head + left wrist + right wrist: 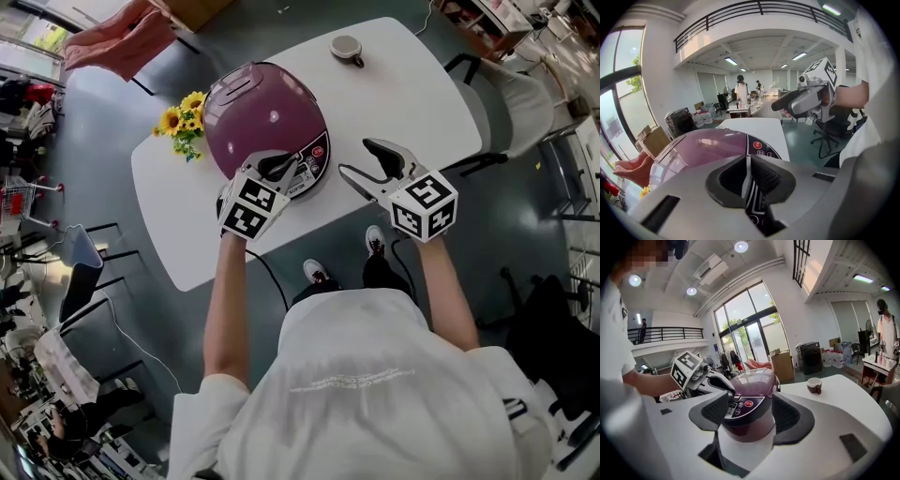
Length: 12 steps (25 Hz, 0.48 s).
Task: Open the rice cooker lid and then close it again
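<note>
Writing shows on the dark panel at the front of the purple rice cooker, but it is too small to read. One round red button on the panel has white marks on it. The other buttons beside it are white and gray. Each claw has a cube with black and white squares on it, one on the left and one on the right.

The left gripper is closed tight, and its two pads meet with nothing between them. Its tip sits over the front of the cooker lid, just above the panel. I cannot tell if it touches the lid.

The right gripper is open wide and holds nothing. It hangs over the white table, beside the cooker on the right and close to the near edge. It does not touch the cooker. In the right gripper view, the cooker shows in the gap between the jaws, but it is farther back.

The rice cooker stands near the left end of the tabletop, close to the near edge. Its lid is down. Yellow sunflowers lie by the far left corner, just beside the cooker. A small brown cup stands near the far edge, well apart from the cooker.
</note>
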Each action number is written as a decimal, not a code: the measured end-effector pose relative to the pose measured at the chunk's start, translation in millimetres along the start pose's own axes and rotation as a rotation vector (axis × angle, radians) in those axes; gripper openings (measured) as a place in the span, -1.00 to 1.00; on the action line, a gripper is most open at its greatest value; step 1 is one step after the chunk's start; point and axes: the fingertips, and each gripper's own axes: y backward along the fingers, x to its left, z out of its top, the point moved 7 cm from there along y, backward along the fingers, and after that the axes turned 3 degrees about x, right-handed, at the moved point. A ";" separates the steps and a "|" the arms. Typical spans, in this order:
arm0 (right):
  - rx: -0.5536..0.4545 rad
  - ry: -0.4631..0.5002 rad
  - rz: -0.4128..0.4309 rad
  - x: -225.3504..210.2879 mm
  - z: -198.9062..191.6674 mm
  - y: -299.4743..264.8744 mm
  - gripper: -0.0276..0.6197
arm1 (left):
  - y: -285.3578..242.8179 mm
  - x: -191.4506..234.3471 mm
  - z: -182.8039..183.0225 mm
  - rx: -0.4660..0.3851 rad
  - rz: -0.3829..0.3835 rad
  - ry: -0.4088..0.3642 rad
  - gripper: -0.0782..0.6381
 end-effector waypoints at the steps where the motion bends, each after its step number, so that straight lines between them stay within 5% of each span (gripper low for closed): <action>1: 0.002 -0.001 0.001 0.1 -0.6 -0.4 0.02 | -0.1 -0.4 -0.4 0.006 0.001 -0.008 -0.67; 5: 0.009 0.000 0.005 0.6 -2.8 -1.7 0.02 | -2.3 -3.4 1.3 0.024 0.007 -0.037 -0.70; 12: 0.020 0.003 0.010 2.3 -5.0 5.8 0.02 | -3.0 -5.9 -1.0 0.017 0.040 0.034 -0.70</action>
